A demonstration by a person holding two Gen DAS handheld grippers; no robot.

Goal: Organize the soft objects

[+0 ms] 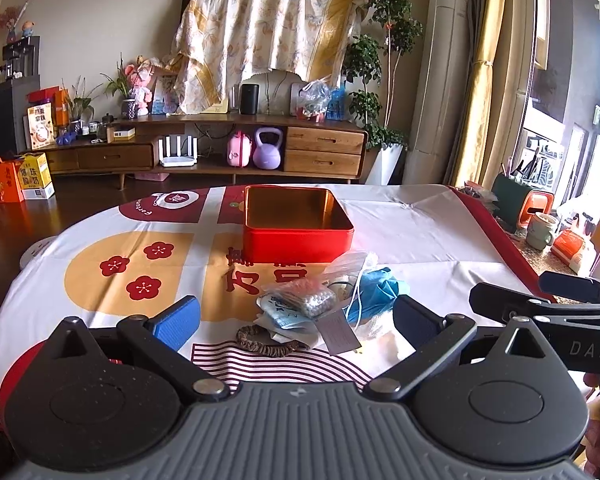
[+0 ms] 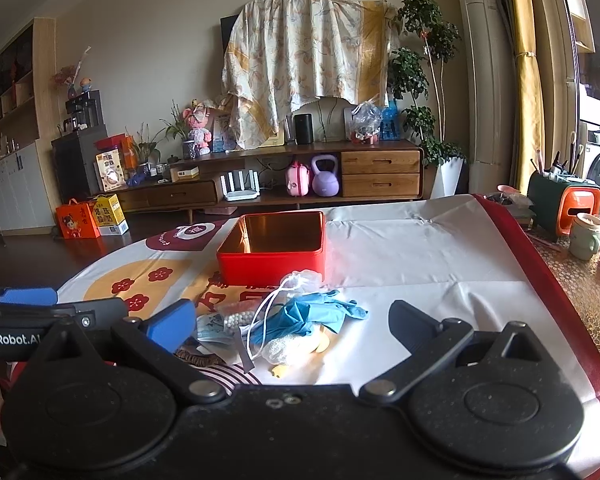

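Note:
An open red tin box [image 1: 298,224] [image 2: 274,248] with a gold inside sits empty mid-table. In front of it lies a heap of soft things: crumpled blue gloves [image 1: 374,290] [image 2: 308,316], a clear bag of silver beads [image 1: 312,300] [image 2: 240,319], a blue face mask packet [image 1: 284,316] [image 2: 212,328], a white mesh pouch [image 2: 286,348], a brown braided hair band [image 1: 266,342] [image 2: 194,357] and a grey tag [image 1: 338,332]. My left gripper [image 1: 296,318] is open just short of the heap. My right gripper [image 2: 294,326] is open too, holding nothing.
The table wears a white, red and gold printed cloth [image 1: 412,236] [image 2: 420,256]. To the right, a green mug [image 1: 542,230] [image 2: 586,236] and an orange-green holder [image 2: 560,204] stand at the table's edge. A wooden TV cabinet [image 1: 236,148] lines the far wall.

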